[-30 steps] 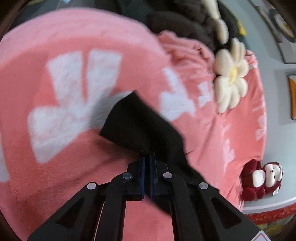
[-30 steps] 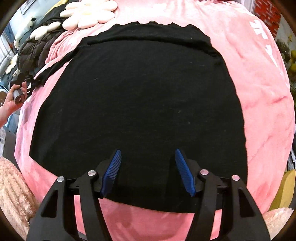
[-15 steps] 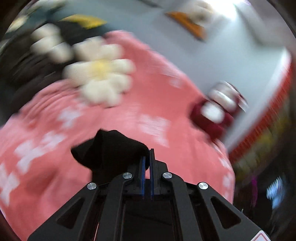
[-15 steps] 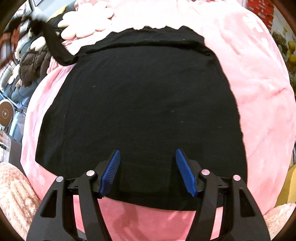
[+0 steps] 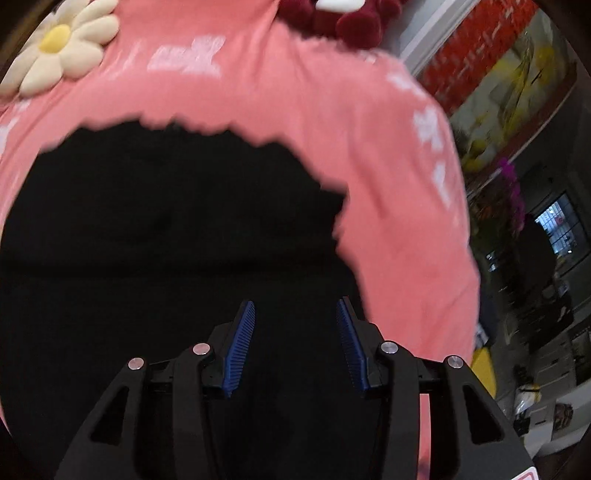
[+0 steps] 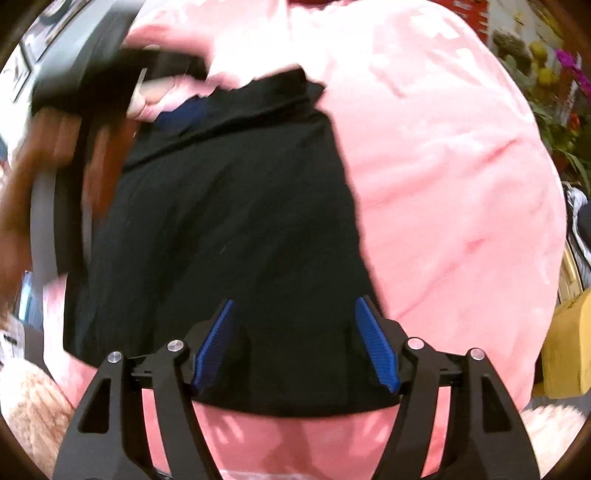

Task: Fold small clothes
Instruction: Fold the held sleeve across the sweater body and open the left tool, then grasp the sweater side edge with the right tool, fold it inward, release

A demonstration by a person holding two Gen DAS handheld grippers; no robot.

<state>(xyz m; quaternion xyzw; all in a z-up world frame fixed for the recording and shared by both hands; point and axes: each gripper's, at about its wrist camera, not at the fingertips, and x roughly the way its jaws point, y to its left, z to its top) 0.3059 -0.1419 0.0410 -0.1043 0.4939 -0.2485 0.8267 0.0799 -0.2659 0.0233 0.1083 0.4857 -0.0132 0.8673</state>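
The black garment (image 6: 236, 229) lies spread on the pink blanket (image 6: 443, 184), its left part folded over the middle. Its far edge (image 5: 192, 127) looks ragged and blurred; the near hem runs straight.

Bare pink blanket (image 6: 443, 177) lies open right of the black garment (image 6: 229, 229), while a flower cushion (image 5: 59, 51) and red plush toy (image 5: 332, 18) crowd its far edge.

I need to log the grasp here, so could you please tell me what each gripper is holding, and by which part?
Nothing is held. The left gripper and right gripper are both open over the black garment, which lies on the pink blanket.
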